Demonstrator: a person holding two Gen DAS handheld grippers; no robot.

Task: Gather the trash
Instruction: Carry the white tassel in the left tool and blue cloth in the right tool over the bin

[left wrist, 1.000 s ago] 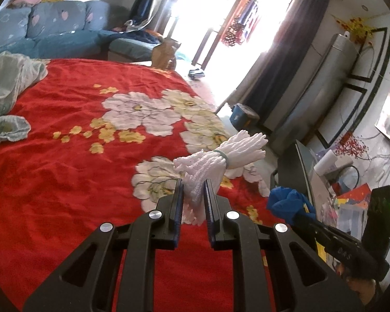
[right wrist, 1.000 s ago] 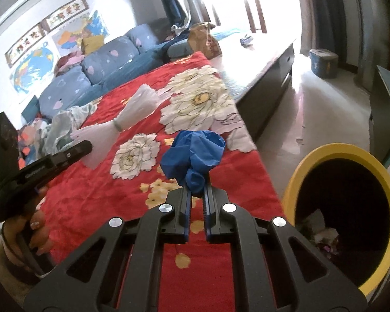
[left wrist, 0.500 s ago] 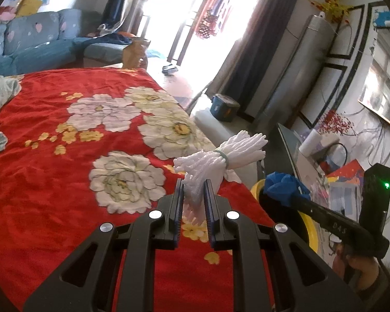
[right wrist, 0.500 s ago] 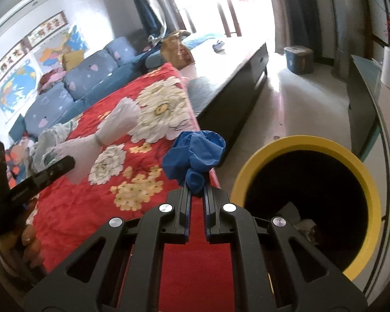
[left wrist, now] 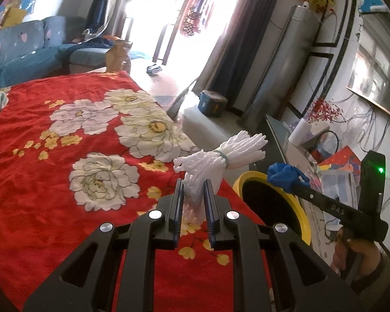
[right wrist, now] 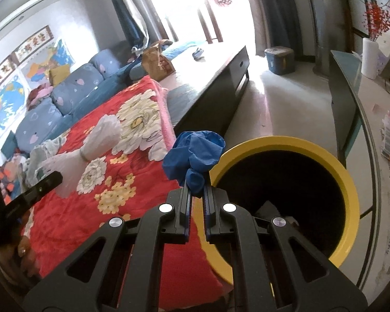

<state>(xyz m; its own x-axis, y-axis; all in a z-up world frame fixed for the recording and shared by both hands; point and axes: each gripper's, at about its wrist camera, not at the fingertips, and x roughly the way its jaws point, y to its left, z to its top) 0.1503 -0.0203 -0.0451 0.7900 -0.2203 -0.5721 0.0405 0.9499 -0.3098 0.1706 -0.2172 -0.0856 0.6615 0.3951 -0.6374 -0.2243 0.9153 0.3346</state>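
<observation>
White foam netting (left wrist: 221, 156) was pinched by the left gripper (left wrist: 193, 195) above the red blanket (left wrist: 39, 182); a blue glove (right wrist: 195, 153) was clamped in the right gripper (right wrist: 196, 195) beside the yellow-rimmed bin (right wrist: 348, 182).

L gripper (left wrist: 193, 182) clamps white foam net (left wrist: 218, 156).

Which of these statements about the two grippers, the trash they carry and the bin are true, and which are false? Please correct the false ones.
1. The left gripper is shut on a white foam net. True.
2. The right gripper is open with nothing in it. False: it is shut on a blue glove.
3. The yellow-rimmed bin has nothing in it. False: some trash lies at its bottom.
4. A green band goes around the white foam net. True.
</observation>
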